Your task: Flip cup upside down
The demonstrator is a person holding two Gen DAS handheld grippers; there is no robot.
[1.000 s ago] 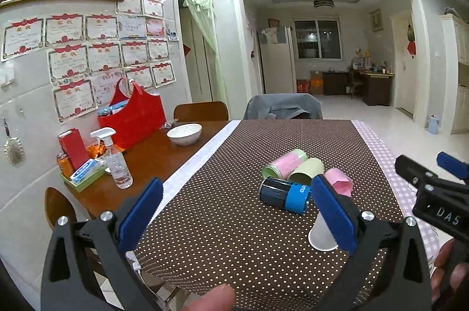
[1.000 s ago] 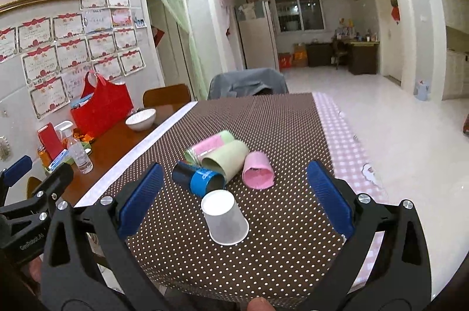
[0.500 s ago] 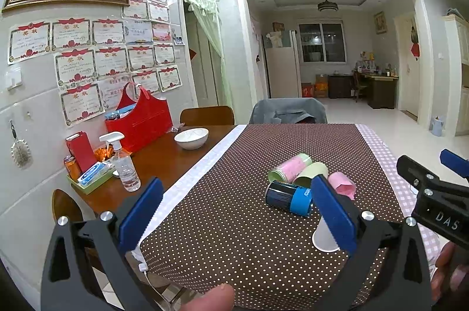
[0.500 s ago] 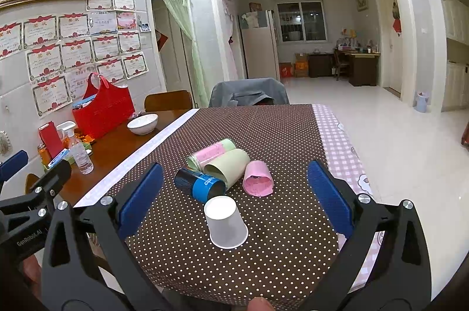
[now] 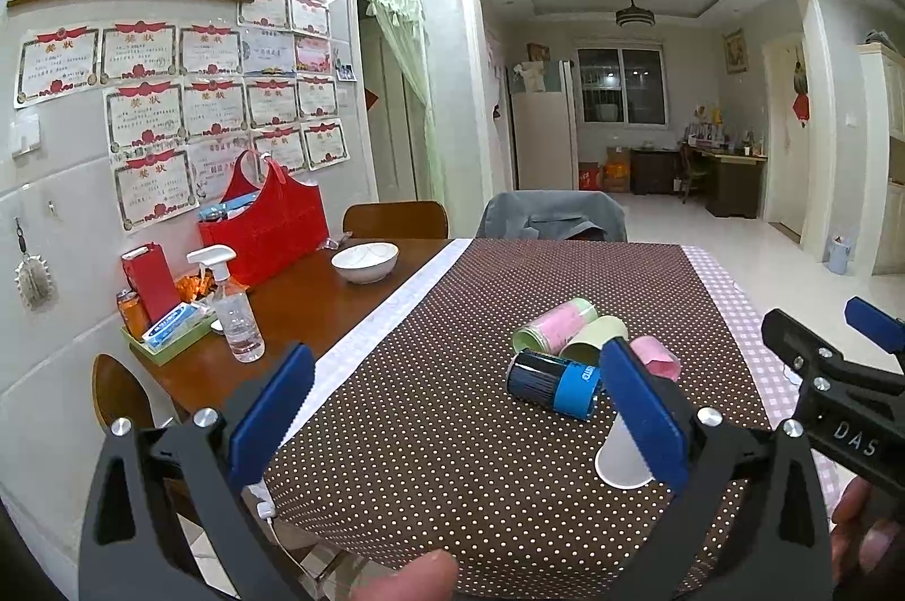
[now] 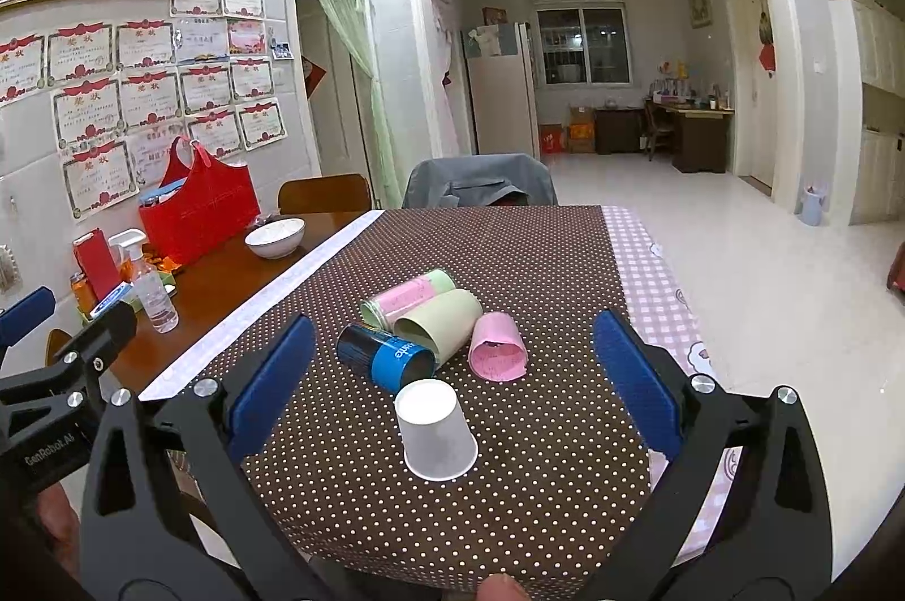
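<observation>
A white paper cup (image 6: 435,431) stands upside down, rim on the brown dotted tablecloth (image 6: 537,261). In the left wrist view the cup (image 5: 619,456) is partly hidden behind the right finger. Beyond it lie a blue cup (image 6: 387,356), a pale green cup (image 6: 438,326), a pink cup (image 6: 498,355) and a pink-and-green cup (image 6: 407,296), all on their sides. My right gripper (image 6: 449,383) is open and empty, held just short of the white cup. My left gripper (image 5: 452,408) is open and empty, to the left of the cups.
On the bare wood at the left stand a white bowl (image 6: 275,237), a spray bottle (image 6: 151,287), a red bag (image 6: 201,210) and a small tray of items (image 5: 169,329). Chairs (image 6: 481,182) stand at the far end. The table's near edge lies close below the grippers.
Both grippers have drawn back and tilted up a little, so the cups sit lower and farther in the views. The cups have not moved. Both stay open.
</observation>
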